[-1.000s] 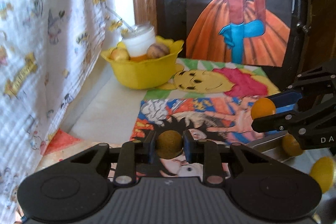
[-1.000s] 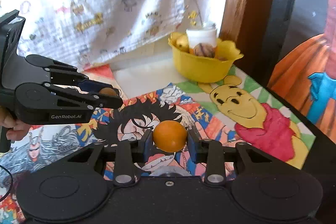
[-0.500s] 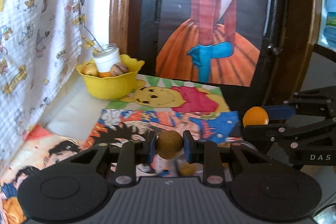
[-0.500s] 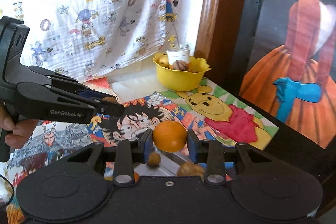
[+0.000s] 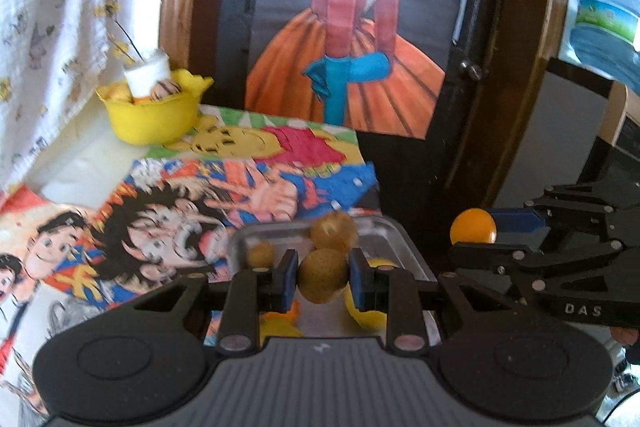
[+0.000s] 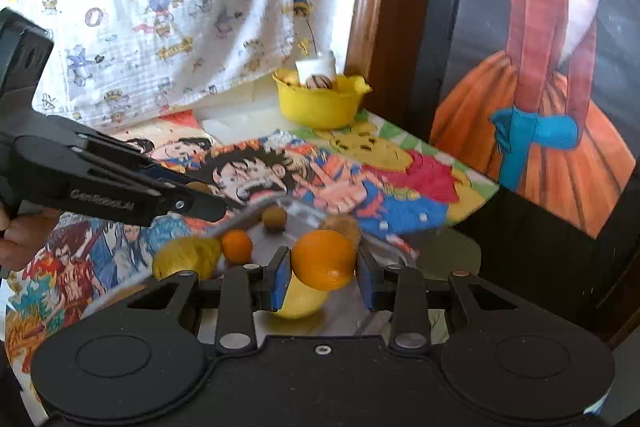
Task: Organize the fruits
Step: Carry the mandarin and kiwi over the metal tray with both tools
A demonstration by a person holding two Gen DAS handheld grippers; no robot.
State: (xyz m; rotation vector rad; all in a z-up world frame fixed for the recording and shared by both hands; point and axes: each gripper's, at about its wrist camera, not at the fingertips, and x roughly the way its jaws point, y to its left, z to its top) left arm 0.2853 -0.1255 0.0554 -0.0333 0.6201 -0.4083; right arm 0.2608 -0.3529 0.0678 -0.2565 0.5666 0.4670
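Observation:
My left gripper (image 5: 323, 279) is shut on a round brown fruit (image 5: 322, 274), held just above a shiny metal tray (image 5: 400, 239). In the right wrist view the right gripper (image 6: 324, 279) is shut on an orange (image 6: 323, 259) over the same tray (image 6: 244, 217). The tray holds two brown fruits (image 5: 334, 229), a small orange (image 6: 237, 246) and lemons (image 6: 186, 261). Each gripper also shows in the other's view: the right gripper (image 5: 476, 233) to the right, the left gripper (image 6: 200, 193) to the left. A yellow bowl (image 5: 154, 123) with fruit and a white jar (image 5: 147, 77) stands far back left.
Cartoon posters (image 5: 224, 187) cover the tabletop. A printed white cloth (image 6: 160, 7) hangs at the left. A dark wooden-framed panel with a painted figure in an orange skirt (image 5: 348, 75) stands behind, and the table's edge (image 6: 472, 203) runs close to the tray on the right.
Both grippers have drawn back from the yellow bowl and swung right, each still holding its fruit. The bowl now looks smaller and farther off, and the tray has come into view below them.

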